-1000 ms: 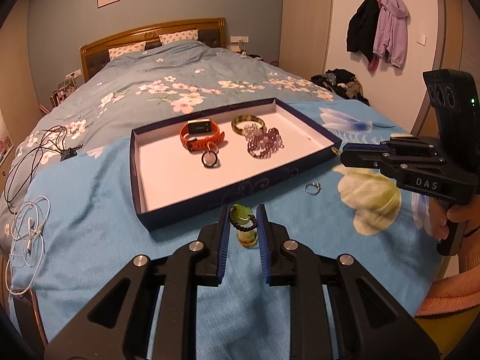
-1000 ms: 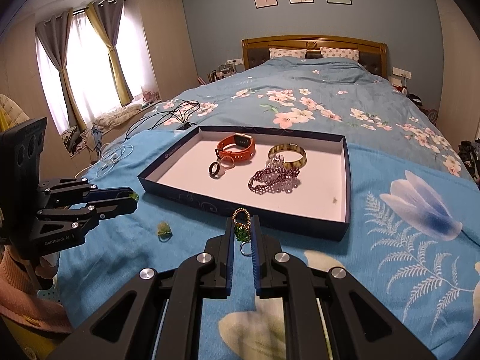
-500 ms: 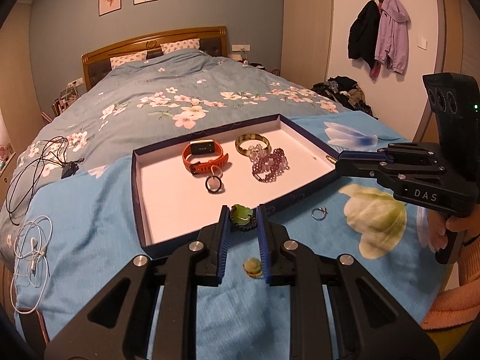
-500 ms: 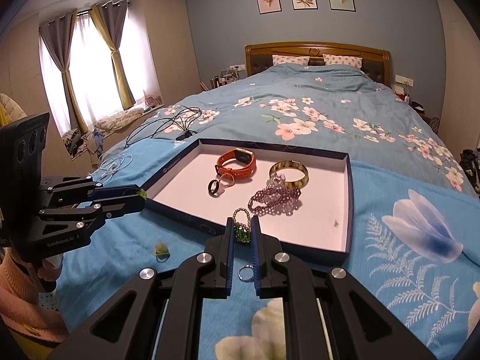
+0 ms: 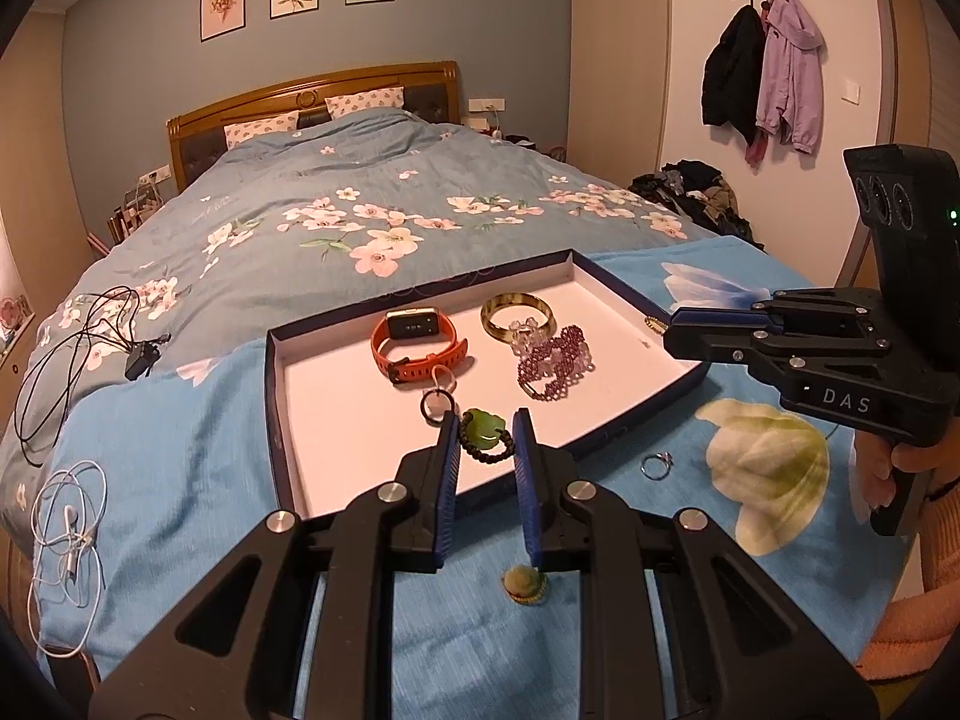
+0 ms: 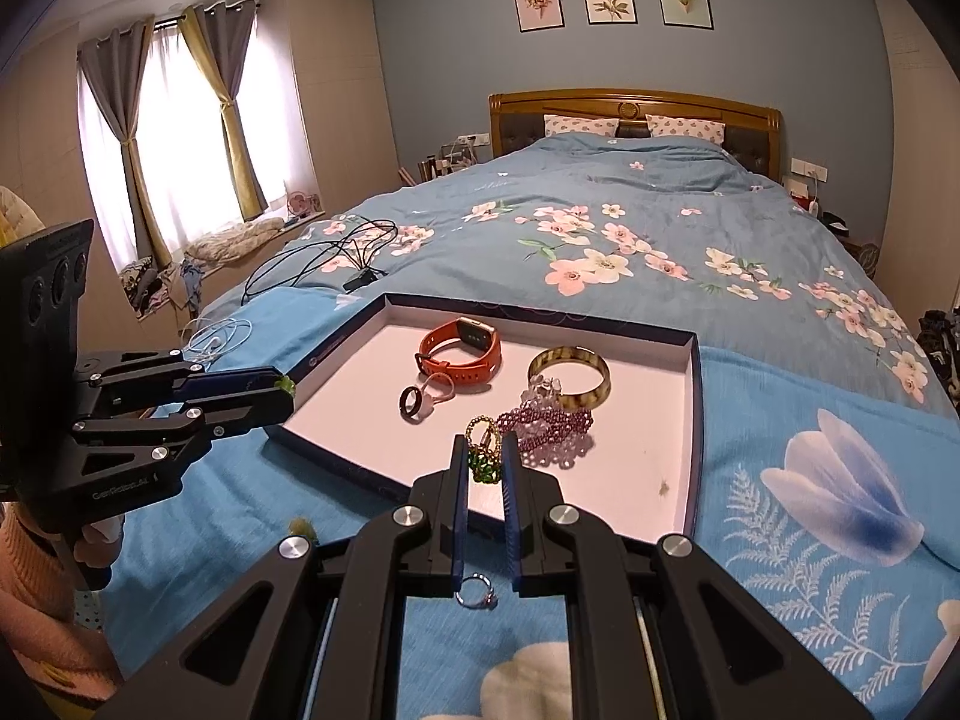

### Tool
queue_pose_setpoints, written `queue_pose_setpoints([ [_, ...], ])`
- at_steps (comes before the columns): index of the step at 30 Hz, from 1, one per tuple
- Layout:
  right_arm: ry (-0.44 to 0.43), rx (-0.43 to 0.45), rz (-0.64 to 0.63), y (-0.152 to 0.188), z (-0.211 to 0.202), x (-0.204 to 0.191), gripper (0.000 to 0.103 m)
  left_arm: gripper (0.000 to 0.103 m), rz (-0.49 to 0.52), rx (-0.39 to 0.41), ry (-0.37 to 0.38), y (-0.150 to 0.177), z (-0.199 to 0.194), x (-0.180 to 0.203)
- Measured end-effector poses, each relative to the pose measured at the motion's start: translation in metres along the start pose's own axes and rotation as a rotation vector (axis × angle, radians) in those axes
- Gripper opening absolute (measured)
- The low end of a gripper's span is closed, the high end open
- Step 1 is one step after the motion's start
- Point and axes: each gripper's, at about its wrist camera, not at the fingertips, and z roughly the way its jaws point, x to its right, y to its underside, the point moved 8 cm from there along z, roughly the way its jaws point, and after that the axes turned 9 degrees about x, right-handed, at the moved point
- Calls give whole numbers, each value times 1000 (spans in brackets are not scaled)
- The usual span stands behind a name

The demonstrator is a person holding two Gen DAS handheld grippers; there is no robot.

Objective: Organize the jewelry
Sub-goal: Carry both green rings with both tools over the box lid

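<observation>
A navy tray point(image 5: 273, 384) point(image 6: 693, 420) with a white floor lies on the bed. It holds an orange watch point(image 5: 417, 345) point(image 6: 462, 351), an amber bangle point(image 5: 517, 315) point(image 6: 569, 375), purple beads point(image 5: 555, 360) point(image 6: 549, 429) and a black ring point(image 5: 437, 405) point(image 6: 412, 403). My left gripper point(image 5: 486, 444) is shut on a green jade bead bracelet point(image 5: 483, 435) over the tray's near edge. My right gripper point(image 6: 483, 462) is shut on a gold and green beaded piece point(image 6: 485, 450) above the tray.
A silver ring point(image 5: 655, 465) point(image 6: 477, 591) and a small green and gold piece point(image 5: 524, 583) point(image 6: 300, 528) lie on the blue cloth in front of the tray. White earphones point(image 5: 66, 516) and black cables point(image 5: 78, 354) lie at the left.
Both grippers have risen and moved forward with their jewelry, from above the cloth to over the tray's near edge. The ring and green piece stayed on the cloth.
</observation>
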Motion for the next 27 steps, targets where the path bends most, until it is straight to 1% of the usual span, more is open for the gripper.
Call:
queue_pose_setpoints([
  [14, 11, -15, -2, -7, 20, 7, 9, 18, -3, 2, -25, -6, 21, -11],
  [27, 10, -42, -10, -7, 37, 10, 9, 18, -22, -30, -48, -3, 43, -18],
])
